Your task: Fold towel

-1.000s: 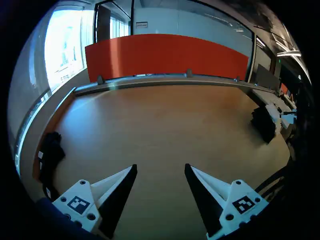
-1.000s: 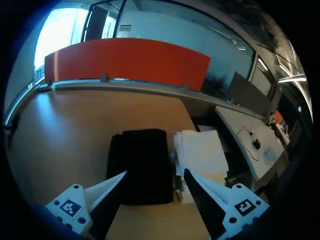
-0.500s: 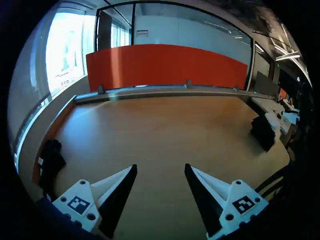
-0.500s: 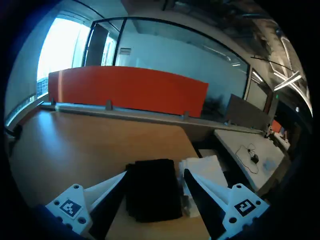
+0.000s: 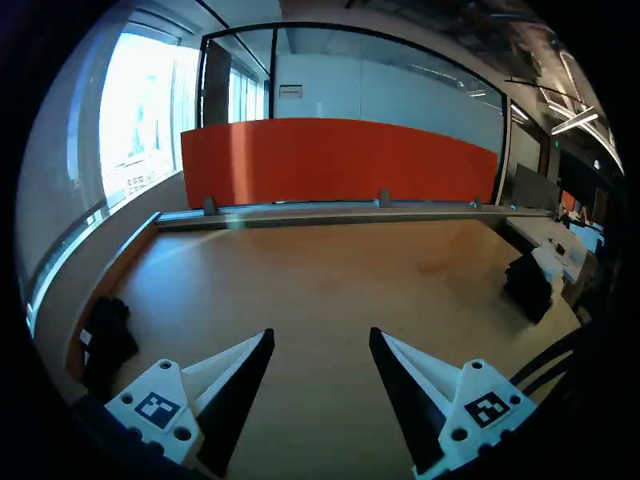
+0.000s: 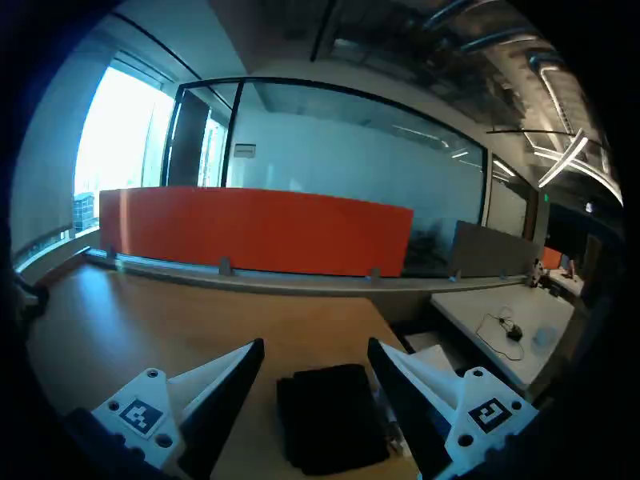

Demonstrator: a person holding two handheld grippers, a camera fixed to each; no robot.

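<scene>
In the right gripper view a folded black towel [image 6: 332,414] lies on the wooden table [image 6: 160,328] near its right edge, just past my right gripper [image 6: 314,356], which is open and holds nothing. A white folded stack [image 6: 432,360] sits beside the towel on the right. In the left gripper view my left gripper [image 5: 318,342] is open over bare wooden table [image 5: 320,272]. The black towel stack [image 5: 528,286] shows far right, with the white stack [image 5: 552,260] behind it. A crumpled black cloth [image 5: 108,340] lies at the table's left edge.
An orange partition [image 5: 336,160] on a grey rail runs along the table's far edge. Windows stand at the left. A white desk [image 6: 504,316] with a cable on it lies beyond the table's right side.
Both grippers have tilted upward, so the table and the black towel sit lower in each view. The right gripper has also drawn back from the towel. Both stay open.
</scene>
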